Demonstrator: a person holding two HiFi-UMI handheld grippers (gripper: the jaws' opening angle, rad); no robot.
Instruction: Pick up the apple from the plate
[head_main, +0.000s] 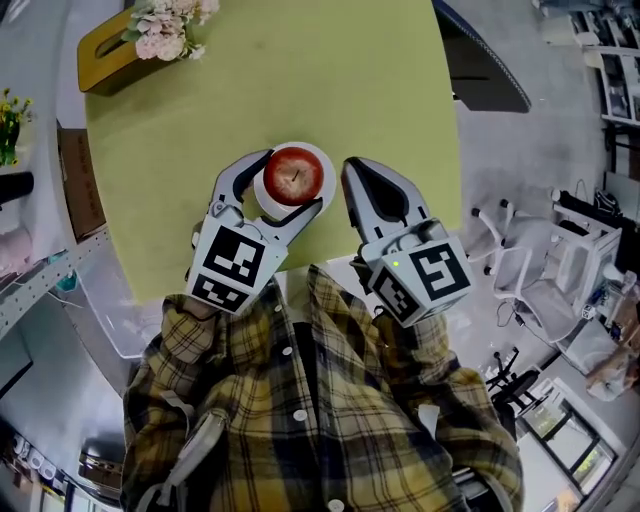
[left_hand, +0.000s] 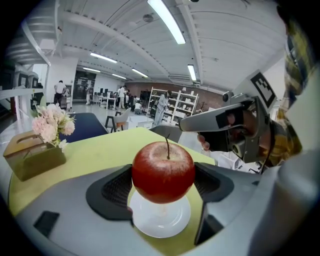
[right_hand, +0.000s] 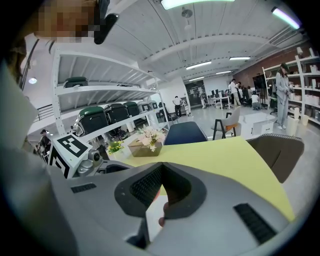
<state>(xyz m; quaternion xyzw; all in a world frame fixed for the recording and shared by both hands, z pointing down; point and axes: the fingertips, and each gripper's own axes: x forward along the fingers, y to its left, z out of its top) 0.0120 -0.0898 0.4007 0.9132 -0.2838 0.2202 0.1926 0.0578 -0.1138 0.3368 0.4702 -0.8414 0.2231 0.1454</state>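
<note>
The left gripper (left_hand: 163, 186) is clamping the apple (left_hand: 163, 170), its pads (left_hand: 117, 189) pressing on both sides, and is holding it over the plate (left_hand: 161, 226) on the table (head_main: 300, 70). The right gripper (head_main: 352, 172) is hanging just beside, jaws pressed together on nothing.
</note>
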